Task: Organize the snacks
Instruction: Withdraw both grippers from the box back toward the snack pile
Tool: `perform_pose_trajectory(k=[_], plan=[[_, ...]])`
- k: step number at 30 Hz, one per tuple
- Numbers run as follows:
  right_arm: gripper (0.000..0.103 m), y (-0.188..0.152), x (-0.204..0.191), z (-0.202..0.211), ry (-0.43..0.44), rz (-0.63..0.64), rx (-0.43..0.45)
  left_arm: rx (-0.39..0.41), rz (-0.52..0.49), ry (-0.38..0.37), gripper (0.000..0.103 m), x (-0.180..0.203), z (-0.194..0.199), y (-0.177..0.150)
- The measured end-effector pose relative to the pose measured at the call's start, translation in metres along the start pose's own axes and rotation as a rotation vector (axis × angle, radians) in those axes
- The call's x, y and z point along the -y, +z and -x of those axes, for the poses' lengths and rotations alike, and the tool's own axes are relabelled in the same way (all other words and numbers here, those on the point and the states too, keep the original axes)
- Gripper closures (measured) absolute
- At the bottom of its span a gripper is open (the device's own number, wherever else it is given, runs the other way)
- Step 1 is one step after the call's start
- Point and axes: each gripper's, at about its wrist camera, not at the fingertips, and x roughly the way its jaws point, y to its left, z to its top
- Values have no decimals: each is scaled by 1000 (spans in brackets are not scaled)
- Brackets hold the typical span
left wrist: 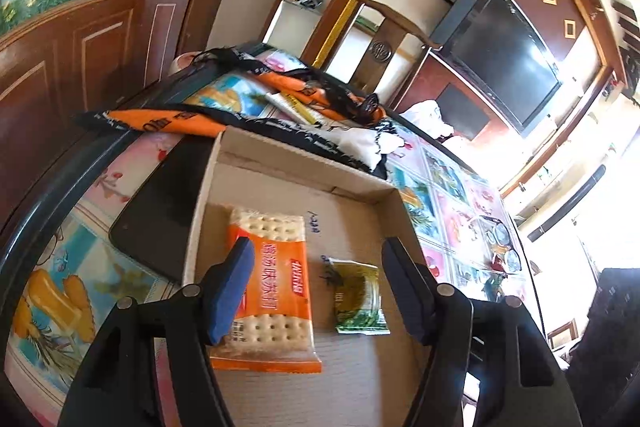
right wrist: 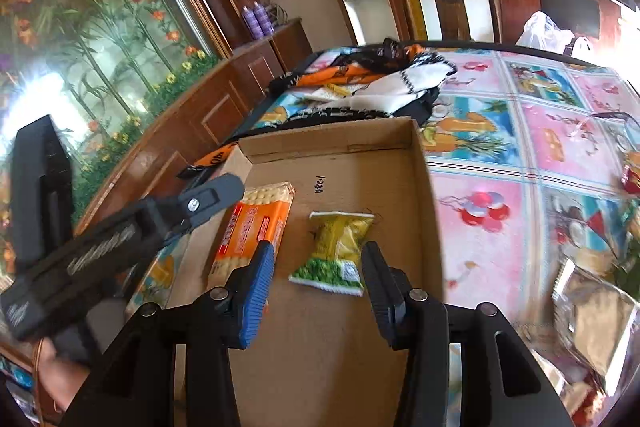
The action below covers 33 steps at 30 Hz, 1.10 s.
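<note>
- Cluttered living room w/ wood cabinets and a dark TV; desk (right wrist: pixel 500 163) wears a bright cartoon-print cover, and a shallow cardboard box (right wrist: pixel 424 187) sits on it as the drop spot for snacks.
- Inside the box: orange cracker pack (left wrist: pixel 272 287) and a small green-yellow snack packet (left wrist: pixel 358 301), side by side, not touching, both flat on the box floor.
- Left tool (left wrist: pixel 320 287): jaws apart, nothing clamped. Cracker pack lies under/just beyond its left-hand pad, green packet shows in the gap. Neither looks pressed.
- Right tool (right wrist: pixel 318 287): jaws apart too, empty. Green packet sits just ahead of its tips, roughly centred btwn them.
- Both packs run lengthwise away from the tools toward the far box wall, so their long axes lie abt parallel to the fingers.
- Key relation, my read: what's in the box looks placed. Unsorted stuff lies off to the right of the box – a silvery clear bag (right wrist: pixel 592 331) near the desk's front right, plus a red-ish item (right wrist: pixel 632 175) at the right edge, too blurred to name.
- Right tool is the nearer one to those; left tool (right wrist: pixel 212 195) seen from the right cam hangs over the box's left wall, far side from them.
- Orange-black cloth (right wrist: pixel 360 75) heaped behind the box, touching its back wall; dark phone (left wrist: pixel 160 211) lies just left of the box.
</note>
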Motion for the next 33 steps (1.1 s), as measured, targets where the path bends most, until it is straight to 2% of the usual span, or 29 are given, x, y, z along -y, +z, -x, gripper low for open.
perform_pose_trajectory(k=[4, 8, 11, 15, 19, 23, 27, 28, 30, 33], plan=[[52, -19, 22, 39, 1, 11, 57, 23, -47, 1, 36, 11, 4, -4], [48, -38, 61, 76, -2, -46, 112, 43, -109, 20, 36, 23, 5, -9], [48, -49, 85, 85, 7, -87, 104, 60, -143, 16, 36, 32, 8, -14], [48, -57, 109, 95, 13, -114, 83, 80, -149, -28, 36, 47, 13, -21], [48, -60, 132, 120, 22, -145, 130, 65, -190, -78, 36, 74, 13, -38], [48, -62, 164, 143, 20, -226, 175, -38, -255, -161, 34, 112, 0, -65], [48, -68, 199, 160, 21, -352, 204, -195, -389, -270, 34, 159, -17, -99], [48, -69, 205, 162, 21, -374, 206, -221, -429, -276, 34, 171, -20, -108], [48, -73, 218, 164, 34, -442, 204, -240, -499, -214, 34, 191, -28, -123], [48, -75, 226, 163, 79, -491, 192, -291, -539, -136, 33, 202, -45, -135]])
